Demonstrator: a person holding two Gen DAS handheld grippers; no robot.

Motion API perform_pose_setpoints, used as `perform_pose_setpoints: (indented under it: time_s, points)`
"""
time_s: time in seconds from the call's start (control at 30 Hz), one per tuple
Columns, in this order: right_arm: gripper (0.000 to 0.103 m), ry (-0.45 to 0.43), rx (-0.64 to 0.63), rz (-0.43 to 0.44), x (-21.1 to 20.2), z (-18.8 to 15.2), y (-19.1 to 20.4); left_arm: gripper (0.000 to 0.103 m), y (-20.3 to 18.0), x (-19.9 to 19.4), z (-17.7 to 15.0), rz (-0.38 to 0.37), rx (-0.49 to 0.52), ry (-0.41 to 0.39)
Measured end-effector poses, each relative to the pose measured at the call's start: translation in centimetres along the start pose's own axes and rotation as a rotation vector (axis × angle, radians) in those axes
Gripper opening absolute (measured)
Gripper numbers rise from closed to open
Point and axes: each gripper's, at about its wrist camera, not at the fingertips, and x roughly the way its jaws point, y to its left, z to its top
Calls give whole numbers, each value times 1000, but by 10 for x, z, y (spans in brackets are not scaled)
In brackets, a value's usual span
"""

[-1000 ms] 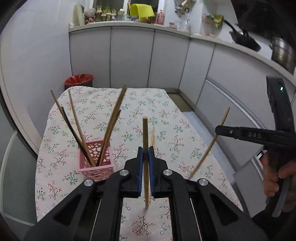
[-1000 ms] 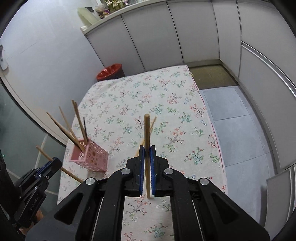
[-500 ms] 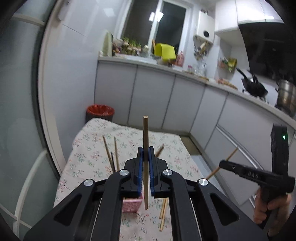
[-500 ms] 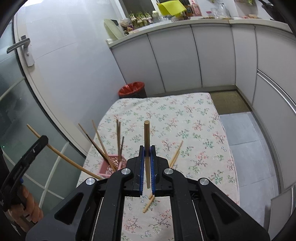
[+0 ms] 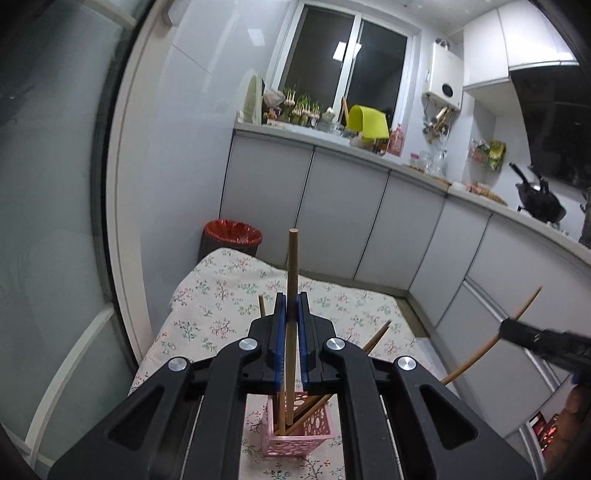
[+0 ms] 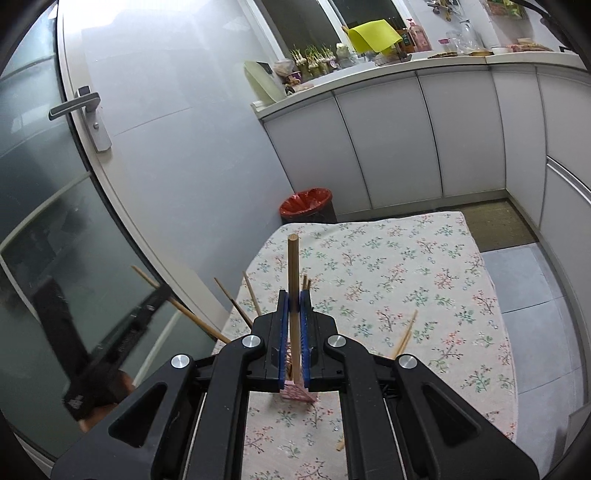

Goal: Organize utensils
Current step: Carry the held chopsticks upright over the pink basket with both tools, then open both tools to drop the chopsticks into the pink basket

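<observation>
Matt wooden chopsticks (image 5: 291, 295), perforated pink plastic basket (image 5: 303, 437), floral cloth (image 6: 406, 266).

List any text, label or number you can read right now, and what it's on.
None is legible.
White wall-mounted water heater: round display, blurred.
Pink bottle on the counter: label too small.
Green and yellow packets on the wall rack: print too small.
Black side of the right hand-held gripper: motion-blurred, any marking unreadable.

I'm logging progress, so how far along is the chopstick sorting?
Done: several chopsticks stand in the pink basket. In hand: each hand-held gripper, left and right, clamps one chopstick above it. Left: loose chopsticks on the floral tablecloth.
</observation>
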Motion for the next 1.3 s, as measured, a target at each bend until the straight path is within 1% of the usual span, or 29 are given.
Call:
perform_pose_setpoints:
  time_s: [0.17, 0.27, 0.33, 0.43, 0.57, 0.6, 0.63, 0.67, 0.7, 0.8, 0.87, 0.9, 0.93, 0.97, 1.03, 1.07, 1.13, 1.17, 1.23, 1.3]
  points:
    - [5, -17, 8, 23, 12, 2, 3, 6, 2, 31, -10, -12, 22, 67]
    - [5, 1, 8, 31, 25, 0, 3, 6, 7, 51, -18, -19, 11, 131]
    - [5, 33, 6, 30, 37, -2, 4, 6, 9, 62, -21, -28, 1, 164]
    - [5, 89, -7, 6, 55, -7, 7, 6, 7, 71, -24, -41, 1, 181]
    - [5, 167, -16, -25, 79, -16, 10, 8, 2, 71, -25, -41, 14, 172]
    - [5, 176, -16, -26, 83, -18, 11, 17, 1, 69, -25, -36, 18, 170]
    - [5, 190, -18, -31, 89, -21, 12, 32, 1, 66, -24, -35, 17, 164]
    - [5, 201, -18, -35, 93, -22, 13, 39, 1, 63, -23, -31, 12, 155]
    - [5, 207, -17, -35, 97, -23, 13, 43, 2, 61, -22, -26, 7, 149]
    - [9, 212, -4, -26, 104, -23, 11, 44, 7, 57, -20, -21, -14, 168]
    - [20, 206, 17, -14, 104, -22, 9, 50, 10, 55, -20, -7, -26, 184]
    - [35, 202, 31, -4, 103, -21, 6, 53, 11, 53, -21, -3, -30, 192]
    - [43, 195, 45, 9, 101, -20, 5, 56, 11, 53, -22, -1, -33, 198]
    - [46, 185, 56, 20, 98, -19, 3, 58, 12, 52, -23, 2, -36, 208]
    - [53, 175, 51, 27, 91, -18, 1, 68, 12, 48, -25, 14, -42, 226]
    - [56, 169, 47, 26, 88, -17, -1, 70, 12, 46, -27, 14, -43, 234]
    - [71, 152, 44, 6, 78, -15, -8, 81, 12, 43, -31, 16, -49, 258]
    - [74, 145, 48, -1, 74, -15, -13, 83, 11, 41, -34, 17, -51, 266]
    - [86, 140, 62, -15, 69, -14, -25, 93, 10, 37, -40, 23, -62, 286]
    - [90, 145, 70, -42, 69, -15, -37, 96, 9, 37, -47, 27, -77, 314]
